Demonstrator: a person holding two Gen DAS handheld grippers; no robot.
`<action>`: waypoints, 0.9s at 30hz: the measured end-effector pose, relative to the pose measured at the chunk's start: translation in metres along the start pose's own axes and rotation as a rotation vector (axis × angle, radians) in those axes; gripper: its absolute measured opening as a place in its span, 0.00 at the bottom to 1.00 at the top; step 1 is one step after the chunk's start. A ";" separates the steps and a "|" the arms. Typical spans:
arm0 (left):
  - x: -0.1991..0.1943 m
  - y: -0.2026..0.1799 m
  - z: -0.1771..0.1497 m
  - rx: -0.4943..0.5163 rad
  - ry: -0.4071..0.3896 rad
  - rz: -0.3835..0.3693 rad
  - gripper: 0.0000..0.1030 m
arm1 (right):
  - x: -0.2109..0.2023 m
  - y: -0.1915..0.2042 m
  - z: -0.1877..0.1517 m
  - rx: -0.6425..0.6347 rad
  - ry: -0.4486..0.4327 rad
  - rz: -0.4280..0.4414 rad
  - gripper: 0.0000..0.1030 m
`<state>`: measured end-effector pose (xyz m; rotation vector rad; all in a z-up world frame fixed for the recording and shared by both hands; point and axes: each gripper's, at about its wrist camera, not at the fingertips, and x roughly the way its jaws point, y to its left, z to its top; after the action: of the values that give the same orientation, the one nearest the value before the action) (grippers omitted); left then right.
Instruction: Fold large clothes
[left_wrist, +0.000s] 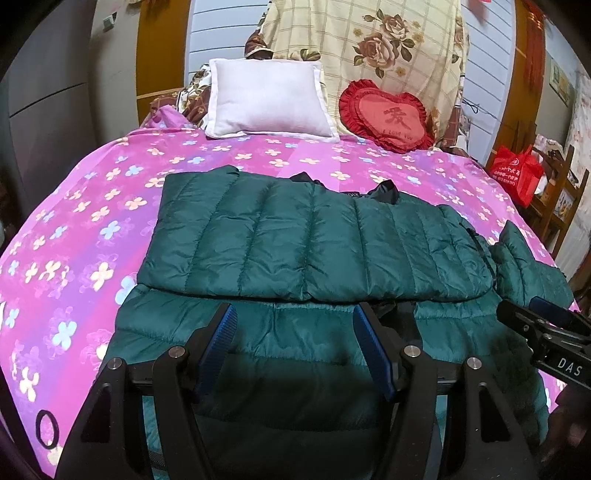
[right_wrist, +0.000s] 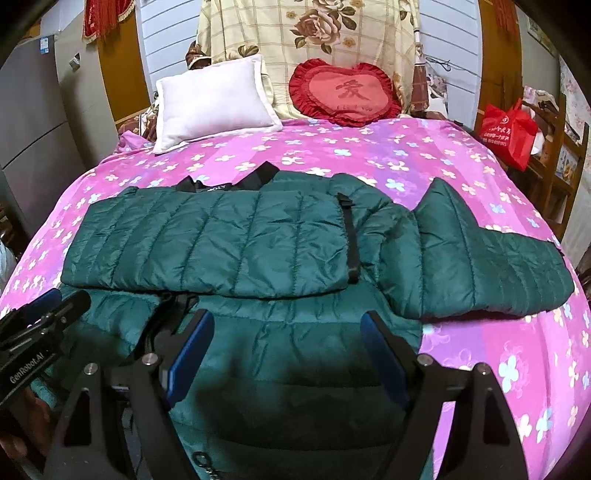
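A dark green quilted jacket (left_wrist: 314, 236) (right_wrist: 221, 243) lies spread across the pink flowered bedspread (left_wrist: 92, 221) (right_wrist: 480, 350), with one side folded over its middle. One sleeve (right_wrist: 480, 266) stretches out to the right. My left gripper (left_wrist: 295, 314) hovers open over the jacket's near part, with nothing between its blue pads. My right gripper (right_wrist: 288, 321) is also open over the near part, further right. Each gripper shows at the edge of the other's view: the right gripper (left_wrist: 532, 314) and the left gripper (right_wrist: 48, 306).
A white pillow (left_wrist: 266, 99) (right_wrist: 214, 103) and a red heart cushion (left_wrist: 388, 118) (right_wrist: 347, 92) rest at the head of the bed against a floral quilt (left_wrist: 369, 44). A red bag (left_wrist: 517, 173) (right_wrist: 506, 129) sits on shelving at the right. A black ring (left_wrist: 46, 428) lies near the left front.
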<state>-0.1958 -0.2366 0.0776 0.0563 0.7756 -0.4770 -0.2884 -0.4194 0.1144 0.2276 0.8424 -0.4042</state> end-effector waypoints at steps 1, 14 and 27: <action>0.001 0.001 0.000 -0.003 -0.002 0.000 0.45 | 0.000 -0.003 0.001 0.001 0.000 -0.003 0.82; 0.007 0.006 0.004 -0.041 -0.009 -0.012 0.45 | -0.009 -0.058 0.021 0.025 -0.067 -0.048 0.83; 0.015 0.011 0.008 -0.090 0.003 -0.032 0.45 | 0.019 -0.219 0.046 0.251 -0.030 -0.297 0.87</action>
<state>-0.1768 -0.2343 0.0715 -0.0388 0.8010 -0.4724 -0.3407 -0.6373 0.1215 0.3291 0.7969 -0.7922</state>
